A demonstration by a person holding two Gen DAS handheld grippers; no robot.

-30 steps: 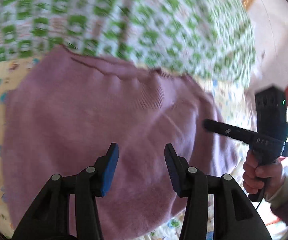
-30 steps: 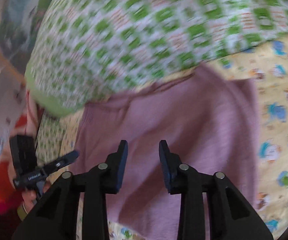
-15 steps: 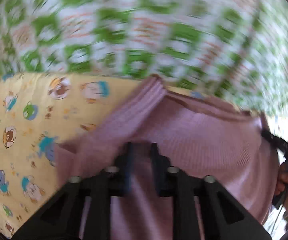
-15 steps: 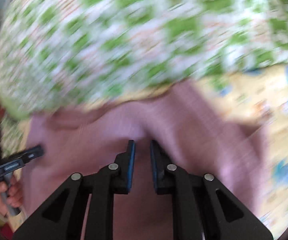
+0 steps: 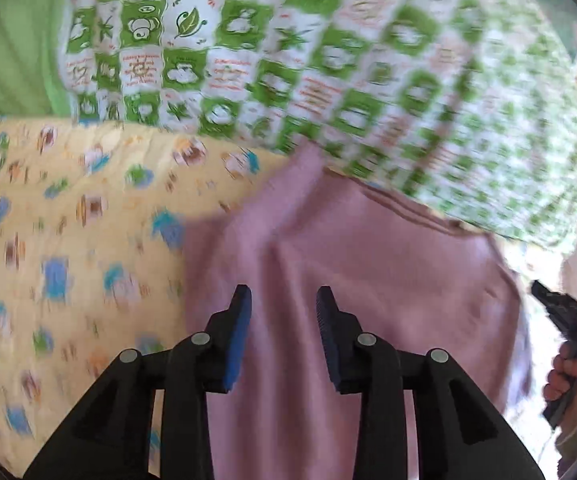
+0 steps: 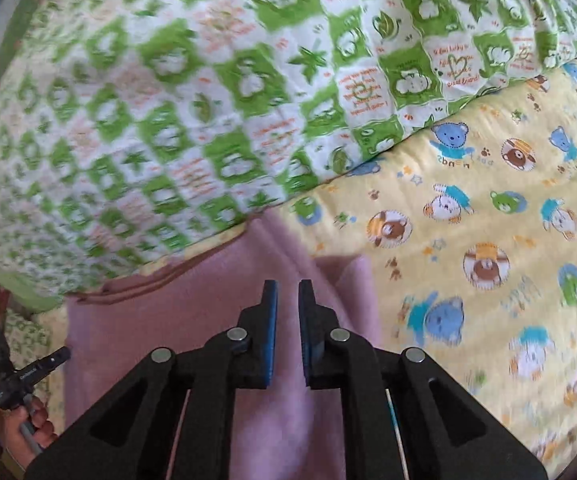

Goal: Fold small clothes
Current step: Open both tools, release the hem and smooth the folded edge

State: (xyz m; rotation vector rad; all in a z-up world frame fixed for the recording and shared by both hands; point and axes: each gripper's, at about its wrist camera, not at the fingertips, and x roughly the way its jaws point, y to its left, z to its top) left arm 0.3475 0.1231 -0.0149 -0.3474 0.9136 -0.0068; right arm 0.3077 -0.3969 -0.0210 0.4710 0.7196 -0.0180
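Observation:
A pink knitted garment (image 5: 388, 260) lies on a yellow bear-print sheet (image 5: 68, 240), its far edge against a green-and-white checked quilt (image 5: 328, 60). My left gripper (image 5: 284, 296) hovers over the garment's left part. Its jaws are opening, with cloth below them and nothing pinched. In the right wrist view the garment (image 6: 168, 320) bunches in ridges toward my right gripper (image 6: 288, 286). Those jaws are closing to a narrow gap, pinched on a ridge of pink cloth near the garment's right edge.
The quilt (image 6: 208, 100) bulges high along the far side. The yellow sheet (image 6: 488, 220) spreads to the right. A hand (image 5: 566, 376) grips the other tool at the right rim. Another hand (image 6: 36, 420) shows at the lower left.
The left jaws went from wide to shut on the cloth, then parted again, as the view swung to the garment's left edge. The right jaws narrowed and moved toward its right edge.

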